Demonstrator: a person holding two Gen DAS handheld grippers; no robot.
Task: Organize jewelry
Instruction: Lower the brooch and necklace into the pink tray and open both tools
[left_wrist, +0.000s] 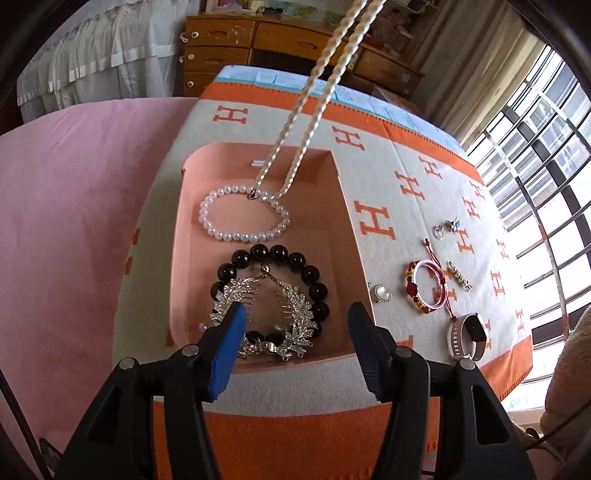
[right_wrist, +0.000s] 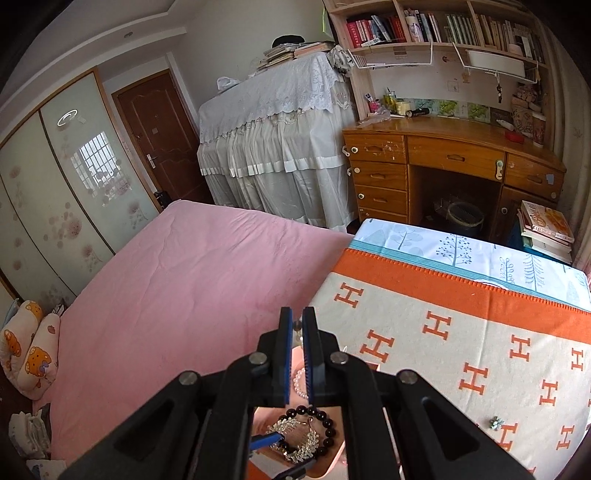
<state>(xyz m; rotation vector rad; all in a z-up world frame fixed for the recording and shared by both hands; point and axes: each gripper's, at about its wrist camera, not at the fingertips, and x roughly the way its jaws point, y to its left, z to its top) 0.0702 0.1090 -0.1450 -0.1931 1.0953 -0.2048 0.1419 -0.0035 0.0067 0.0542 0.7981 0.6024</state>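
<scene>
I am hovering my left gripper (left_wrist: 295, 325) half open over the pink box (left_wrist: 343, 206), its pads clear of the silver leaf hairpiece (left_wrist: 291, 314) lying on the black bead bracelet (left_wrist: 295, 258) (white pearl bracelet (left_wrist: 243, 214) just beyond). My right gripper (right_wrist: 297, 354) is pinching the twisted pearl necklace (left_wrist: 317, 99), dangling it into the box.

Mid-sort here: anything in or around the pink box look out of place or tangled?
Yes. The twisted cream necklace hangs taut from above, and its lower end lies across the white pearl bracelet in the pink box. The silver leaf comb also sits askew on the black bead bracelet.
</scene>
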